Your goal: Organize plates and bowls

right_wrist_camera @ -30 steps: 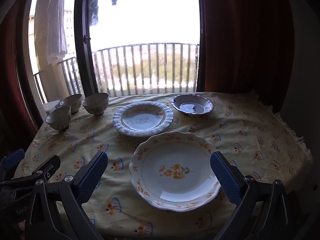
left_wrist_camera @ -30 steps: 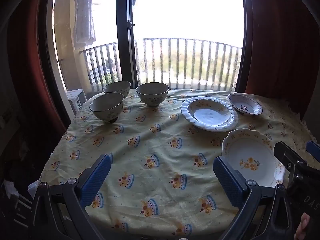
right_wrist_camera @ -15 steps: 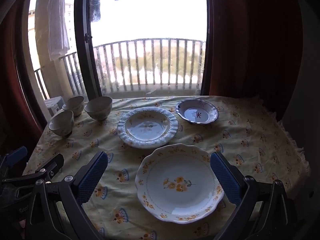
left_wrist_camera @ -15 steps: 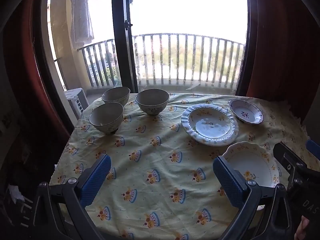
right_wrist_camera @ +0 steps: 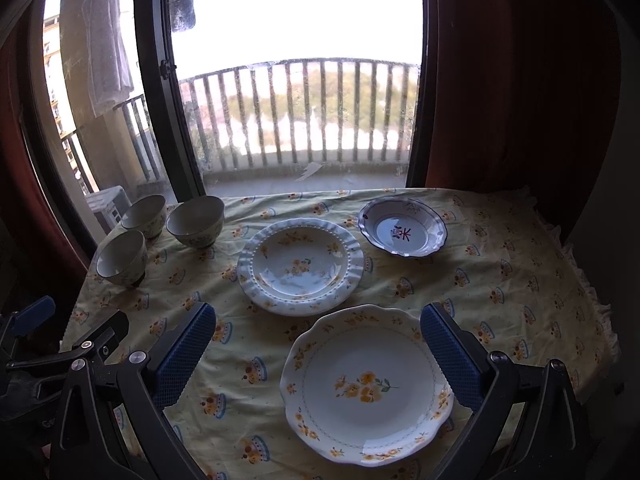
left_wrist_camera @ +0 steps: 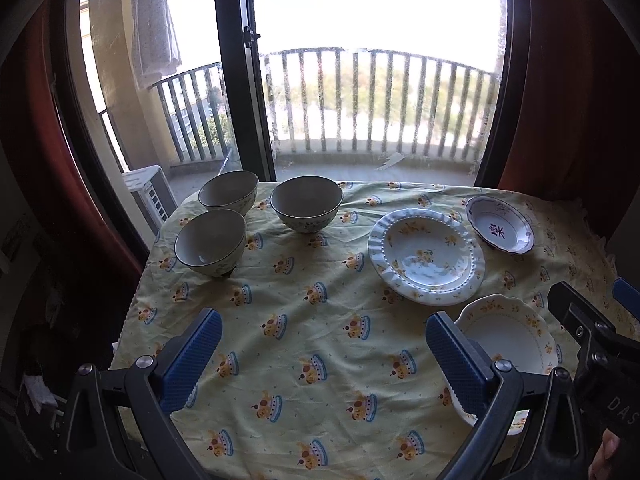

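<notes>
A tall balcony window (right_wrist_camera: 296,92) with a railing outside fills the far wall, dark red curtains (right_wrist_camera: 516,80) at its right. In front stands the desk (left_wrist_camera: 320,344) under a pale yellow cloth printed with little cakes (creased in places). On the cloth, the scalloped flower plate (right_wrist_camera: 366,384) lies nearest, the ribbed deep plate (right_wrist_camera: 300,266) behind it, and the small blue-rimmed dish (right_wrist_camera: 402,232) at the far right. Three bowls (left_wrist_camera: 306,204) cluster at the far left, apart from the plates. The left tongs (left_wrist_camera: 324,360) and right tongs (right_wrist_camera: 318,356) both hang released above the cloth, grasping nothing.
</notes>
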`<act>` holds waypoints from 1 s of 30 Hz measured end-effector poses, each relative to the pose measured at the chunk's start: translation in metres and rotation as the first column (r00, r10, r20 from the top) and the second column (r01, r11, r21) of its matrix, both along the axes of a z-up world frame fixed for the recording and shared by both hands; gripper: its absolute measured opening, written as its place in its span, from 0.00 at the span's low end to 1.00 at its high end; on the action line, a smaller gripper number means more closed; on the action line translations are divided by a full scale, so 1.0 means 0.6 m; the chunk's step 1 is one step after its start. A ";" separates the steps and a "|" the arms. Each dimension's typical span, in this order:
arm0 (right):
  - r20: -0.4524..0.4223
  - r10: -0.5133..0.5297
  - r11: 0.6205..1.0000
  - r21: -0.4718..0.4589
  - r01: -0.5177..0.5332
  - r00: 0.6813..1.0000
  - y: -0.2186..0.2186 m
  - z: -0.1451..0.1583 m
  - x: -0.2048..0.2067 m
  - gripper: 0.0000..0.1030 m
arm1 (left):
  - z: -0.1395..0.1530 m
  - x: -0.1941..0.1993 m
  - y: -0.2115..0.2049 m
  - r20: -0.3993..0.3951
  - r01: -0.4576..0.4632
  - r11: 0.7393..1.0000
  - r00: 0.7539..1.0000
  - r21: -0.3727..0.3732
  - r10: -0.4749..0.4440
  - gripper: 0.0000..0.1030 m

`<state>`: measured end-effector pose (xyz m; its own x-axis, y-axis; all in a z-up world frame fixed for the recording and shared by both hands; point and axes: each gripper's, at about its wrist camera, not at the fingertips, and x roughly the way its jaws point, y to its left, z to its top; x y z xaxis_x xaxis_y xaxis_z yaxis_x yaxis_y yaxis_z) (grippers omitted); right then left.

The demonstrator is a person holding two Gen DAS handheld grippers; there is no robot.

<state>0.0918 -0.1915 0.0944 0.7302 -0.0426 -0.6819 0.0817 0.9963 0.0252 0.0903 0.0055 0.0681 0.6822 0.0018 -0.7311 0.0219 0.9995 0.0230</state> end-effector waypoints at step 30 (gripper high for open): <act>-0.092 -0.128 0.991 -0.037 0.125 0.987 0.036 -0.012 0.040 1.00 | -0.022 0.064 0.029 -0.071 0.113 0.992 0.991 -0.059 -0.117 0.98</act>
<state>0.1155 -0.1698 0.0873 0.6504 -0.1528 -0.7440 0.2079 0.9780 -0.0192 0.1288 0.0228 0.0546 0.6192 -0.1148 -0.7768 0.1364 0.9899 -0.0376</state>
